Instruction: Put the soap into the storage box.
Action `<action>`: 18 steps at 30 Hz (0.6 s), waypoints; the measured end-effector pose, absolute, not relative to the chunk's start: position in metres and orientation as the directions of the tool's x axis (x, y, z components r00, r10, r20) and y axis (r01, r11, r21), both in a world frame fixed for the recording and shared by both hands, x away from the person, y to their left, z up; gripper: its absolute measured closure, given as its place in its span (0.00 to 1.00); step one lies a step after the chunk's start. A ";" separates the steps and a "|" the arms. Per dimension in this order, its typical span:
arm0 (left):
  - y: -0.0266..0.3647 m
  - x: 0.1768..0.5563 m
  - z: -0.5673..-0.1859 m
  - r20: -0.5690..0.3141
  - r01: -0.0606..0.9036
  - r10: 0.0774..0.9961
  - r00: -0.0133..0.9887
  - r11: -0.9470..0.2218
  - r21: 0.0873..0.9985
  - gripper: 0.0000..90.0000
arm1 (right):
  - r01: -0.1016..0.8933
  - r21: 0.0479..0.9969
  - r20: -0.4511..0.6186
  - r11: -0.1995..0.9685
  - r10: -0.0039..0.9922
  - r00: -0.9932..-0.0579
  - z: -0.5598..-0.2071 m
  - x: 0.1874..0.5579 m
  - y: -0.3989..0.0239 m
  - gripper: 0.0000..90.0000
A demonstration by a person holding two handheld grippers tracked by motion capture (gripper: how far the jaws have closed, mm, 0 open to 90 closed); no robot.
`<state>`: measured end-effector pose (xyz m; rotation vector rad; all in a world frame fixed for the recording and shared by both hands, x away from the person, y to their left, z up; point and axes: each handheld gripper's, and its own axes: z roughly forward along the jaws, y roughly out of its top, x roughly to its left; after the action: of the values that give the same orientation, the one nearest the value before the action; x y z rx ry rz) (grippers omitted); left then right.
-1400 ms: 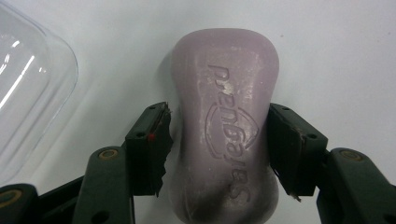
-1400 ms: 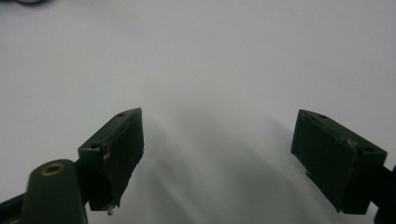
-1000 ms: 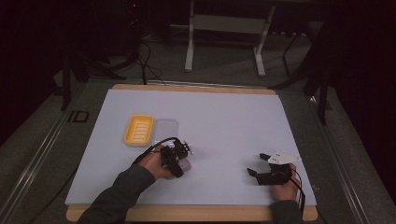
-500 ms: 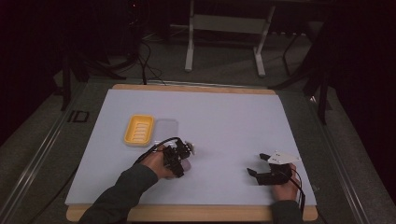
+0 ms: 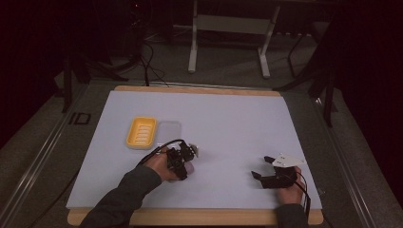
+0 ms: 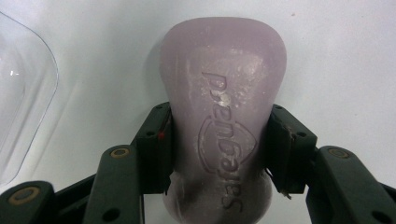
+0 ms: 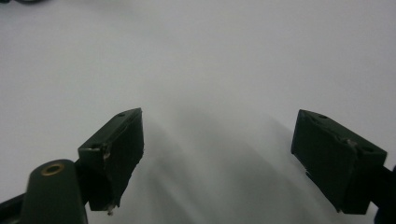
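Left gripper view: left gripper (image 6: 219,149) just closing, both black pads now pressed tight on a pale purple soap bar (image 6: 223,93) lying on the white table (image 6: 336,56), beside a clear lid (image 6: 23,93). High view: yellow soap dish (image 5: 141,132) nearby. Right gripper (image 7: 217,154) wide open, holding nothing.

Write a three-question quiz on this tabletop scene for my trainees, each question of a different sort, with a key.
1. True or false: the left gripper has its jaws closed on the pale purple soap bar.
2. What lies directly beside the yellow soap dish? A) a clear lid B) a sponge C) a cup
3. What, if anything, is between the jaws of the right gripper?

Key: 1 true; the jaws have just been closing and the pads press its sides. 2 A. 3 Nothing; they stand open over the white mat.
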<state>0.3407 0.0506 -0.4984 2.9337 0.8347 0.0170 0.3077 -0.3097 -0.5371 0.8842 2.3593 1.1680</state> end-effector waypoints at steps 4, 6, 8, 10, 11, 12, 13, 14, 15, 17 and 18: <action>0.049 0.342 -0.498 -0.017 0.518 0.518 0.855 -0.852 0.078 0.55 | 0.373 0.804 -0.044 0.462 0.673 -0.738 -0.537 0.308 -0.310 0.19; 0.048 0.341 -0.498 -0.006 0.510 0.511 0.859 -0.857 0.073 0.55 | 0.373 0.804 -0.044 0.462 0.673 -0.738 -0.537 0.308 -0.310 0.19; 0.048 0.340 -0.498 -0.004 0.510 0.511 0.860 -0.857 0.075 0.55 | 0.374 0.804 -0.044 0.462 0.673 -0.738 -0.537 0.308 -0.310 0.19; 0.049 0.341 -0.497 -0.011 0.502 0.502 0.865 -0.862 0.068 0.55 | 0.374 0.804 -0.044 0.463 0.673 -0.738 -0.537 0.308 -0.310 0.19; 0.049 0.341 -0.497 -0.019 0.504 0.504 0.863 -0.861 0.070 0.55 | 0.374 0.803 -0.044 0.464 0.673 -0.738 -0.537 0.308 -0.310 0.19; 0.049 0.341 -0.497 -0.033 0.504 0.503 0.864 -0.861 0.070 0.55 | 0.374 0.803 -0.045 0.464 0.673 -0.739 -0.537 0.308 -0.310 0.19; 0.050 0.342 -0.497 -0.040 0.502 0.501 0.865 -0.862 0.071 0.55 | 0.374 0.803 -0.045 0.464 0.673 -0.738 -0.537 0.308 -0.310 0.19; 0.050 0.342 -0.496 -0.046 0.502 0.500 0.865 -0.862 0.072 0.55 | 0.374 0.803 -0.045 0.464 0.673 -0.738 -0.537 0.308 -0.310 0.19; 0.051 0.342 -0.496 -0.047 0.500 0.498 0.866 -0.863 0.070 0.55 | 0.374 0.803 -0.044 0.463 0.673 -0.738 -0.537 0.308 -0.310 0.19; 0.051 0.343 -0.496 -0.046 0.500 0.498 0.866 -0.864 0.068 0.55 | 0.374 0.803 -0.044 0.463 0.673 -0.738 -0.537 0.308 -0.310 0.19; 0.052 0.344 -0.496 -0.048 0.499 0.497 0.866 -0.864 0.066 0.55 | 0.374 0.803 -0.045 0.464 0.673 -0.739 -0.537 0.308 -0.310 0.19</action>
<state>0.3435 0.0519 -0.4956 2.9609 0.7919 -0.0453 0.3077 -0.3096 -0.5371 0.8834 2.3612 1.1648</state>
